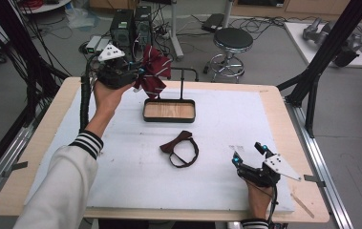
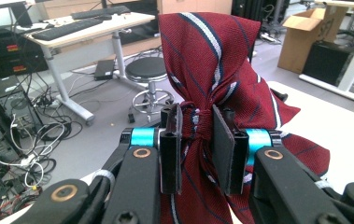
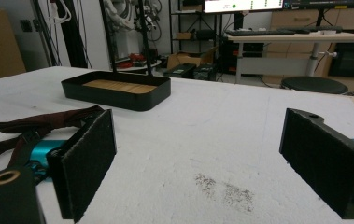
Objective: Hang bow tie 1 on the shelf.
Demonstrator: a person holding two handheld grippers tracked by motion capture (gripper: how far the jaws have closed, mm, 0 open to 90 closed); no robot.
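- High view: left gripper (image 1: pixel 138 76) is raised over the counter's (image 1: pixel 35 157) far left edge, fingers clamped on the striped red bow tie (image 1: pixel 154 71).
- Left gripper view: finger pads (image 2: pixel 222 147) pinch the bow tie's knot, cloth fanning above and below.
- Black tray with wooden floor (image 1: pixel 169 110) sits just beside and below the held tie.
- Dark bow tie with strap (image 1: pixel 181 148) lies mid-counter on the white mat (image 1: pixel 121 181).
- Right gripper (image 1: pixel 249 153) rests on the mat near right, fingers apart, nothing between them.
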